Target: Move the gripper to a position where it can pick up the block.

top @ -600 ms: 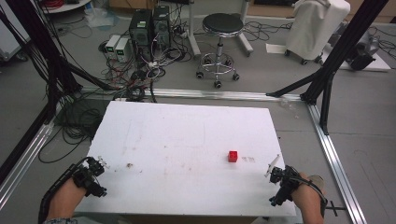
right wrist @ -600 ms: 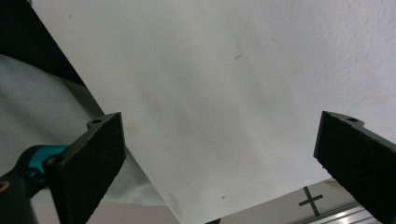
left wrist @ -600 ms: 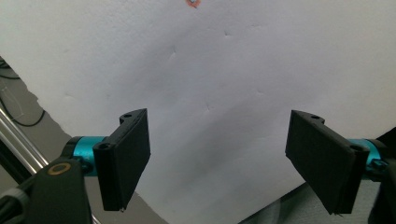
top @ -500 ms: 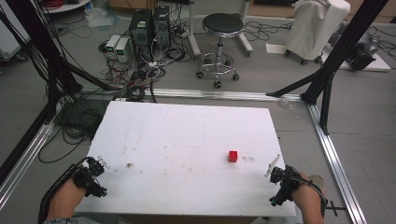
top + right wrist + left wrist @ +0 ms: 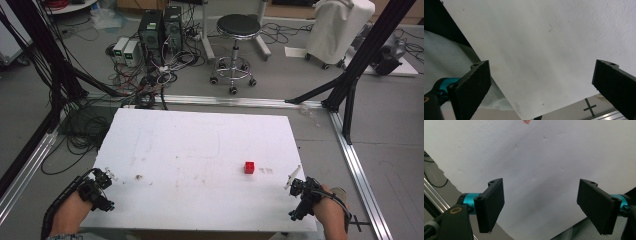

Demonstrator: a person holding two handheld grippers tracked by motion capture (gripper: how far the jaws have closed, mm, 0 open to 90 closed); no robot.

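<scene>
Red block (image 5: 249,167) on table (image 5: 200,145), nearer right gripper (image 5: 299,196), left gripper (image 5: 101,186), both jaws wide, empty

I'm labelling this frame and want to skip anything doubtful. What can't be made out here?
- Red block: too small in the high view to tell its studs or faces.
- Brown speck on the table: too small to identify in the high view.
- Orange mark: cut off by the top edge of the left gripper view.
- Person's forearms: cut off by the high view's bottom edge.
</scene>
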